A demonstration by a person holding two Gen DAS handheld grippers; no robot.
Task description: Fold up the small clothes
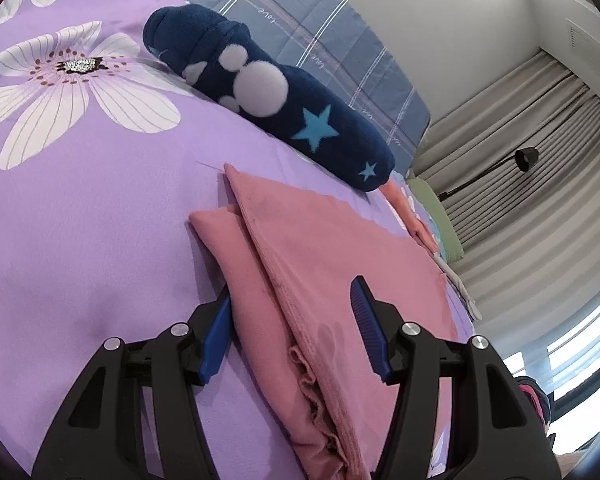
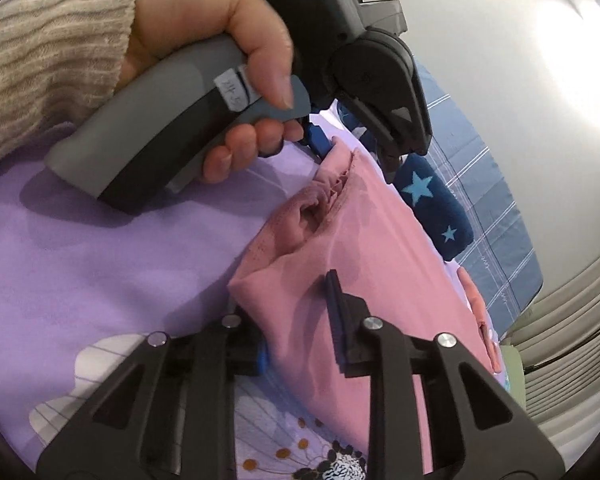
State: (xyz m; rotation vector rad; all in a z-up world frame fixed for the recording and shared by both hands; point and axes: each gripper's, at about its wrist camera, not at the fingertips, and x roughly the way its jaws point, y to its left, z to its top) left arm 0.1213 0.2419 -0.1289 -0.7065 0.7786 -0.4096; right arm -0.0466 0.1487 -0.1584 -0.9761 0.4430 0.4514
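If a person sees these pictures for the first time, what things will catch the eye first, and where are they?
First comes the pink garment, partly folded in the middle of the purple flowered bedsheet, with the left gripper astride its frilled edge and the right gripper at its folded corner. Behind the garment lies a dark blue plush roll with white circles and light blue stars. In the right wrist view, a hand in a beige ribbed sleeve holds the left gripper's handle.

Open lilac flowered bedsheet (image 1: 80, 208) lies clear on the near side of the folded pink cloth garment (image 1: 332, 248). Beyond it, the rolled navy fleece bundle with stars (image 1: 284, 112) blocks the far edge, and the hand-held left gripper (image 2: 388, 152) crowds the garment's ruffled end.
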